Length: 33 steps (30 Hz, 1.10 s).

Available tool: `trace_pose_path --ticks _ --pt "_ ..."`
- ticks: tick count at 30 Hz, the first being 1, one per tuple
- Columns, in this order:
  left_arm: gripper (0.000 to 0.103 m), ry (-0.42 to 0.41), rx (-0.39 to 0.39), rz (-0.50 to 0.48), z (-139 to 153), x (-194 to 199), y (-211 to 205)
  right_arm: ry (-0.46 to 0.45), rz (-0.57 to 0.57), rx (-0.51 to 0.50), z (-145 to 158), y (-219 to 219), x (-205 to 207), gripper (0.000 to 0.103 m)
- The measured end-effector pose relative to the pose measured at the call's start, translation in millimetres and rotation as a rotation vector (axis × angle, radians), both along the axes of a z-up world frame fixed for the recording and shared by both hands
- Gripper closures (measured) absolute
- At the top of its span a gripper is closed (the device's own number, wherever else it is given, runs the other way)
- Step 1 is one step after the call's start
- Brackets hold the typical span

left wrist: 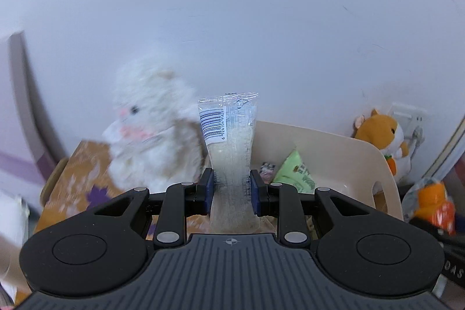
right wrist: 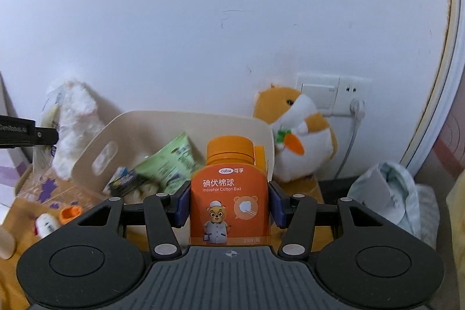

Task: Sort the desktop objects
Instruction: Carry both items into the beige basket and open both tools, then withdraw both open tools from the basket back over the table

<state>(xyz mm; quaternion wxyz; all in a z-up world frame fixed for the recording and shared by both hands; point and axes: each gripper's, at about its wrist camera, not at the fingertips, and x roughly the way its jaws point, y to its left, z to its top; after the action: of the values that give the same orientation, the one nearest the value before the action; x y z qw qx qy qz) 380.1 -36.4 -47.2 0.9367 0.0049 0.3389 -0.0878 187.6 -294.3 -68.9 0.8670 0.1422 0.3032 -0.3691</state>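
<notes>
My left gripper (left wrist: 232,188) is shut on a clear plastic packet (left wrist: 229,141) with a barcode label, held upright above the table. My right gripper (right wrist: 229,204) is shut on an orange bottle of iodophor cotton balls (right wrist: 229,193) with an orange cap. Behind both stands a cream storage bin (right wrist: 174,121) (left wrist: 334,144) holding a green snack pouch (right wrist: 171,159) (left wrist: 296,173) and other small packets. The orange bottle (left wrist: 433,202) also shows at the right edge of the left wrist view. The left gripper's black finger (right wrist: 26,132) enters the right wrist view from the left.
A white plush toy (left wrist: 151,135) (right wrist: 75,130) stands left of the bin, an orange hamster plush (right wrist: 296,132) (left wrist: 383,135) to its right by a wall socket (right wrist: 351,98). Small orange and white items (right wrist: 68,214) lie on the patterned tablecloth (left wrist: 75,182). A crumpled white bag (right wrist: 389,193) sits at right.
</notes>
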Motion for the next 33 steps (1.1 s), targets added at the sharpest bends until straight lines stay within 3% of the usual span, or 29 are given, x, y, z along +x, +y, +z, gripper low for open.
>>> trace_pose_path --ticks 10,20,21,22,23,24,25,29,33 --pt "0.077 0.055 0.082 -0.111 -39.8 39.7 -57.3 0.066 0.010 0.018 -24.9 -31.6 46.4 0.052" --pt "0.076 0.119 0.159 -0.145 -75.8 61.0 -70.6 0.141 0.052 0.075 -52.9 -53.2 62.3 0.052" --pt "0.071 0.116 0.156 -0.150 -75.9 60.1 -70.1 0.142 0.055 0.083 -54.5 -53.9 62.6 0.052" --pt "0.059 0.116 0.148 -0.161 -75.8 59.6 -69.4 0.136 0.057 0.085 -55.1 -53.6 62.1 0.052" --pt "0.051 0.114 0.140 -0.172 -74.8 58.5 -68.5 0.129 0.054 0.076 -54.7 -52.7 61.3 0.044" --pt "0.035 0.107 0.135 -0.178 -73.6 57.3 -68.0 0.123 0.055 0.063 -53.7 -50.7 60.9 0.042" --pt "0.029 0.097 0.134 -0.180 -72.1 55.9 -67.5 0.120 0.062 0.055 -52.7 -48.6 60.6 0.040" --pt "0.024 0.097 0.109 -0.186 -67.2 53.9 -63.4 0.113 0.099 0.015 -45.8 -36.7 61.5 0.016" --pt "0.024 0.095 0.113 -0.182 -62.5 47.3 -55.8 0.103 0.138 -0.042 -37.7 -18.6 60.5 0.000"
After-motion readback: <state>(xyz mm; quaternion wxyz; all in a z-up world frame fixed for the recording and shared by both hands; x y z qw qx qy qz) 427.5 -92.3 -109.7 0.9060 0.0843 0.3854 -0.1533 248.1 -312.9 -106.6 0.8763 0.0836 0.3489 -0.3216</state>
